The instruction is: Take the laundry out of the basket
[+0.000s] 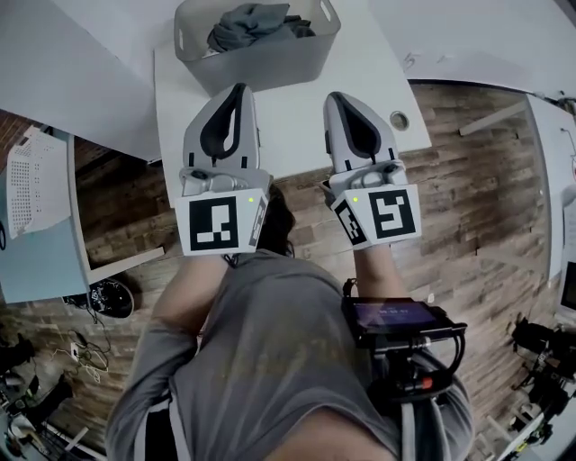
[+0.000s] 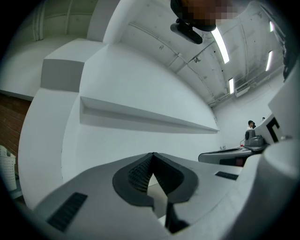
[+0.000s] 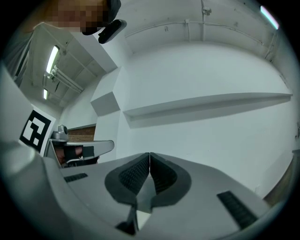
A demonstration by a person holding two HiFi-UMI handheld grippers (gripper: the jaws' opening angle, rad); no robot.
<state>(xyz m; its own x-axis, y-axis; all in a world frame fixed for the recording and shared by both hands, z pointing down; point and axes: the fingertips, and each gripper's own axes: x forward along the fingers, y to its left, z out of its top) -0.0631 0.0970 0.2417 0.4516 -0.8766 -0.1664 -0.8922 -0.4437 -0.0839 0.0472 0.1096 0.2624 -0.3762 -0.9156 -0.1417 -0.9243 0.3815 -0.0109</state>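
A pale grey laundry basket (image 1: 319, 40) stands at the far end of a white table (image 1: 297, 126), with dark grey clothes (image 1: 252, 22) bundled inside. My left gripper (image 1: 236, 90) hovers over the table just short of the basket, jaws shut and empty. Beside it, my right gripper (image 1: 340, 97) is also shut on nothing, a little further from the basket. In the left gripper view the left gripper (image 2: 153, 154) points slightly up at a white wall. The right gripper view likewise shows the right gripper (image 3: 149, 154) with pads pressed together, facing the wall.
A small round hole (image 1: 399, 119) sits near the table's right edge. Another white table (image 1: 81, 81) lies to the left, and a white perforated crate (image 1: 36, 180) below it. Wood floor (image 1: 486, 207) surrounds the table; cables and gear clutter the lower left and right.
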